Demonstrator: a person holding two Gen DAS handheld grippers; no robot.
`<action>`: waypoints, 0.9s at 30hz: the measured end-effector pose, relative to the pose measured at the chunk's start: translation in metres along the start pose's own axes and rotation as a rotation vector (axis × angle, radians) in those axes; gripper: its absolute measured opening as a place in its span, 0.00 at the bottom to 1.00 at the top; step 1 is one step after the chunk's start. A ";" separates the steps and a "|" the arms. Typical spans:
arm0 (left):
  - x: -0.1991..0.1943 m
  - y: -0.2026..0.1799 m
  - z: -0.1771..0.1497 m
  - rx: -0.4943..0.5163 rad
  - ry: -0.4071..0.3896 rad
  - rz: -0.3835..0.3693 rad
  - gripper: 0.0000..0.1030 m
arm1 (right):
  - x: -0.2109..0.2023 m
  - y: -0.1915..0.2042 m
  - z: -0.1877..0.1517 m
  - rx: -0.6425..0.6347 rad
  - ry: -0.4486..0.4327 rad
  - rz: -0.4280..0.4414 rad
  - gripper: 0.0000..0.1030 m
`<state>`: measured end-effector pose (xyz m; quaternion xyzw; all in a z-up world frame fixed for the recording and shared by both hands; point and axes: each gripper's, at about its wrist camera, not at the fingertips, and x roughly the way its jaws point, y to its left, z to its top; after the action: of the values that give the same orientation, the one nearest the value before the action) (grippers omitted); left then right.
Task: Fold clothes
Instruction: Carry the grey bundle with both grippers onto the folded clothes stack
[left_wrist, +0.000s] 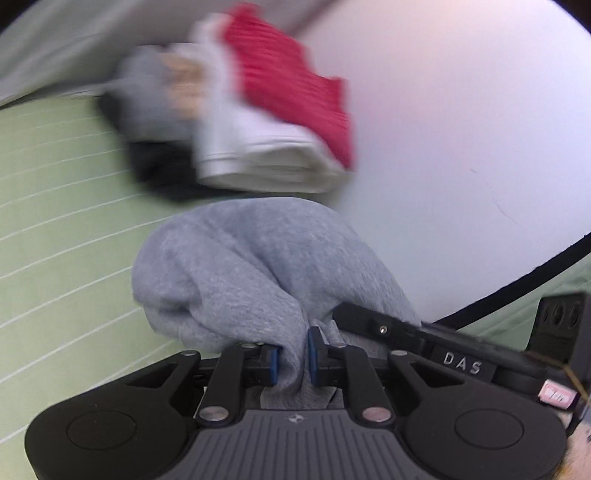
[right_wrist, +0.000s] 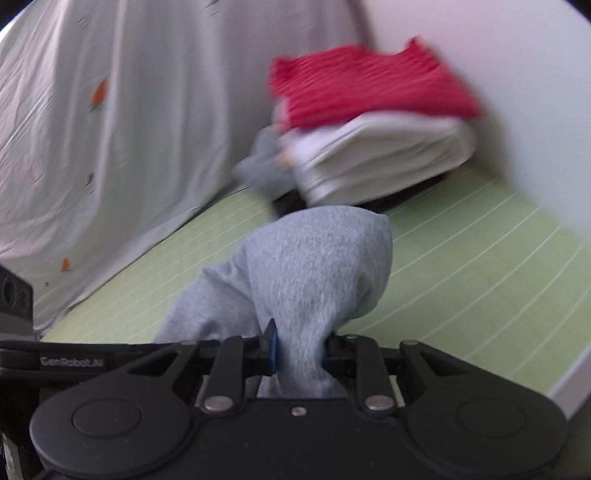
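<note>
Above the green striped bed (right_wrist: 461, 258), both my left fingers (left_wrist: 275, 363) and my right fingers (right_wrist: 272, 349) pinch the grey sweatshirt (left_wrist: 236, 269), near the stack of folded clothes (right_wrist: 376, 129).

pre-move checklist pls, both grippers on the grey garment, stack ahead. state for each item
1. left gripper shut on grey garment: ok, cloth pinched between the blue pads.
2. right gripper shut on the same garment: ok, cloth bunched between its fingers.
3. Garment flat or evenly folded: not ok, it hangs bunched in both views.
4. Green striped surface bare between garment and stack: ok.
5. Folded stack, red garment on white garment: cannot tell whether it is square, both views are blurred.
6. Black cable away from the cloth: cannot tell.
</note>
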<state>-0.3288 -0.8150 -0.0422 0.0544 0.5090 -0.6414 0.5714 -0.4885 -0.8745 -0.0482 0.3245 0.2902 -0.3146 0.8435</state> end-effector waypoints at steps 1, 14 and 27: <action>0.016 -0.022 0.012 0.024 0.001 -0.012 0.15 | -0.010 -0.018 0.017 -0.010 -0.002 -0.001 0.20; 0.043 -0.132 0.207 0.105 -0.175 -0.047 0.15 | -0.060 -0.076 0.231 -0.139 -0.229 0.129 0.20; 0.087 0.006 0.247 -0.037 -0.254 0.316 0.27 | 0.126 -0.103 0.276 -0.162 -0.181 0.013 0.35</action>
<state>-0.2273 -1.0495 0.0152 0.0417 0.4296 -0.5360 0.7255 -0.4039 -1.1803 -0.0016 0.2274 0.2352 -0.3125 0.8918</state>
